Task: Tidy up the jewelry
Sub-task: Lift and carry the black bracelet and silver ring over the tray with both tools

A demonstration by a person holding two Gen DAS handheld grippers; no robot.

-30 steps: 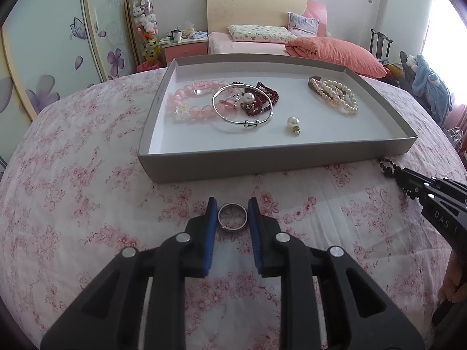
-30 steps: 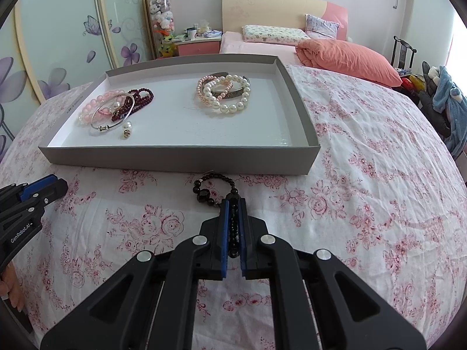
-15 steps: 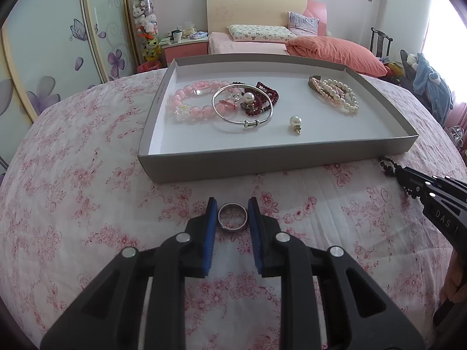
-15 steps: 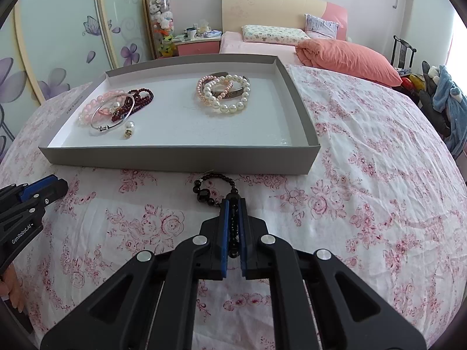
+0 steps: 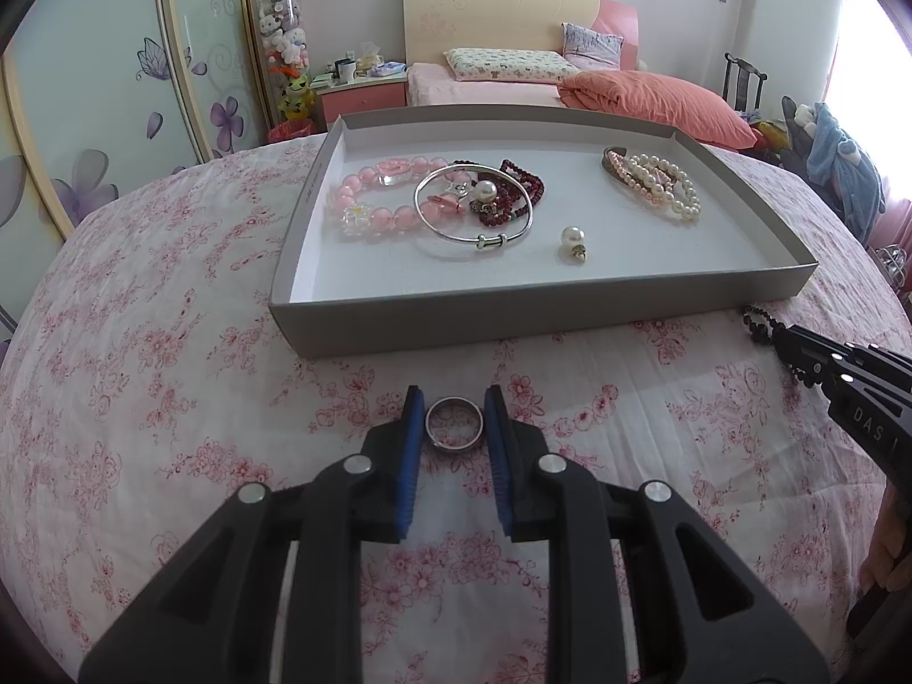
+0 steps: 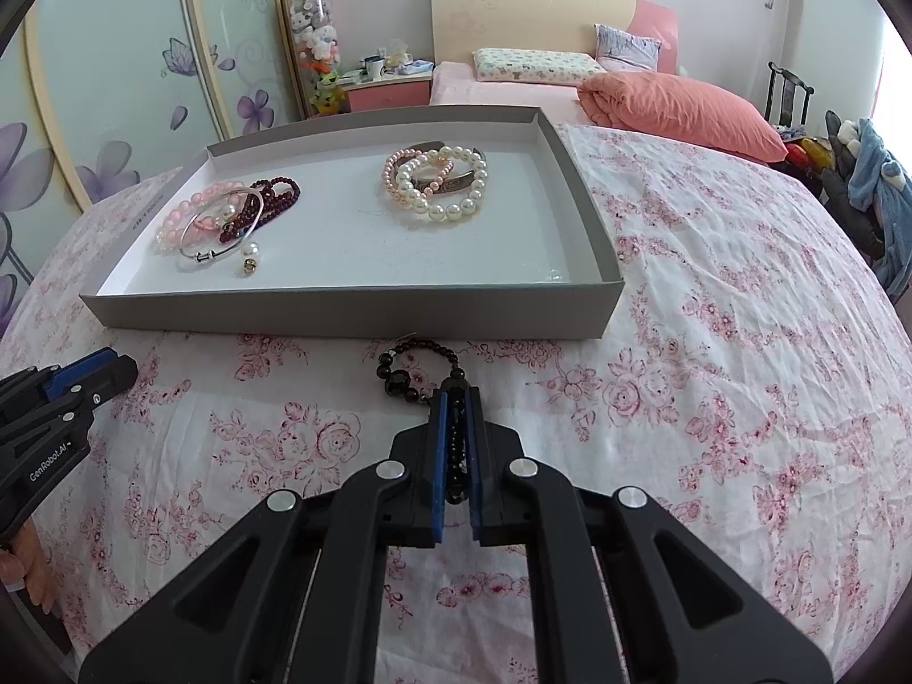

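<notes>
In front of the tray (image 5: 513,313), the left hand-held gripper (image 5: 454,399) clamps a ring (image 5: 454,423); the right hand-held gripper (image 6: 454,399) is closed on a dark bead bracelet (image 6: 410,367).

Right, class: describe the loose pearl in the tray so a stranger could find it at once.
Find the grey tray on the flowered bedspread. Near its front wall, just right of the silver bangle, lies the pearl. Unlike the beads around it, it lies alone, unstrung, with a small gold cap.

Right gripper (image 5: 809,350) side: white letters "DAS", cut off at the picture's edge.
Left gripper (image 6: 108,367) side: white lettering "GenRobot.AI".
Grey tray (image 6: 353,313) left wall: a line of small print, too small to read.
</notes>
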